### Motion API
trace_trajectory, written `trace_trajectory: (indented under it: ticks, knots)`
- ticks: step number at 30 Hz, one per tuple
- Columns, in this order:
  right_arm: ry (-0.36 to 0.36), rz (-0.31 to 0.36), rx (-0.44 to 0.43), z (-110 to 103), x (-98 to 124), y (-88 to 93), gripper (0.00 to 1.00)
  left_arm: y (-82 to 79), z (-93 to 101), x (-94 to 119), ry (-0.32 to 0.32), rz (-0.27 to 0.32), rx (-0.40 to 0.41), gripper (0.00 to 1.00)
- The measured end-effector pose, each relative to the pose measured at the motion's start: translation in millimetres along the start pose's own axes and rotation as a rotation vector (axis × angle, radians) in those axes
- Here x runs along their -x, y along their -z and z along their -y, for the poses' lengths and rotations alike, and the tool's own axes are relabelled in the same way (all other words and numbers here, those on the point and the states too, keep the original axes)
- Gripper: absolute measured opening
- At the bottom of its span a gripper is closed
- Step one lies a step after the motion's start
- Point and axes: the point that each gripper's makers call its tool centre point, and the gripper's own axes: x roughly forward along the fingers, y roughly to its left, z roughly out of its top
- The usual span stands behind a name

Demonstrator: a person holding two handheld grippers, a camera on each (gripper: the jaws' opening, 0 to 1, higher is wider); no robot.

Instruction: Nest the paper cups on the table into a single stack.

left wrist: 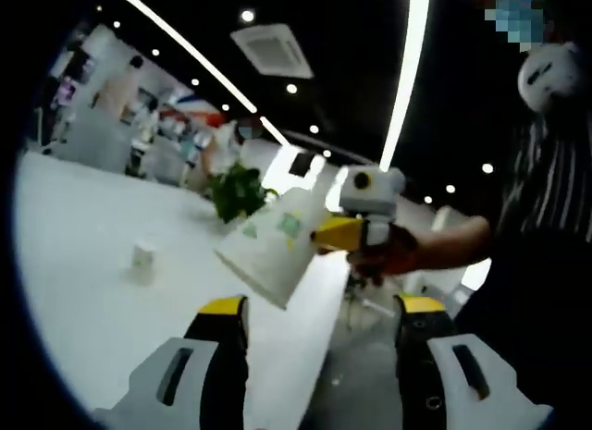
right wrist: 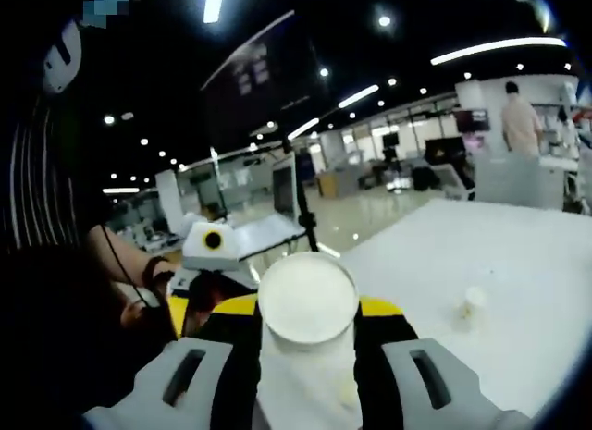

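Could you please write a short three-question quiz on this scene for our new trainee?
1. True or false: the right tongs hold a cup lifted off the table.
2. In the left gripper view, what green thing stands on the table beyond the held cup? A) a plant B) a bottle C) a bowl
3. Fill in: the left tongs are ____, with nothing between their jaws.

Key
1. True; the left gripper view shows the cup in the air.
2. A, the plant.
3. Open. A small cup still stands alone on the table.
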Motion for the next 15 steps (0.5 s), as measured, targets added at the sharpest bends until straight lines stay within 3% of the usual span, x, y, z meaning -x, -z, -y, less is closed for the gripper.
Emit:
trace_trajectory:
  ticks: [7, 15]
  knots:
    - [-0.01, 0.014, -0.033, -3.5, 0.5, 1.2, 0.35, -18.4, 1.7, 2.7, 0.02, 0.085, 0.044, 0.57]
    - [-0.02, 0.037, -0.062, -5.7, 2.1, 2.5, 0.35, -20.1, -0.1, 4.5, 0.029, 0.099, 0.069, 0.51]
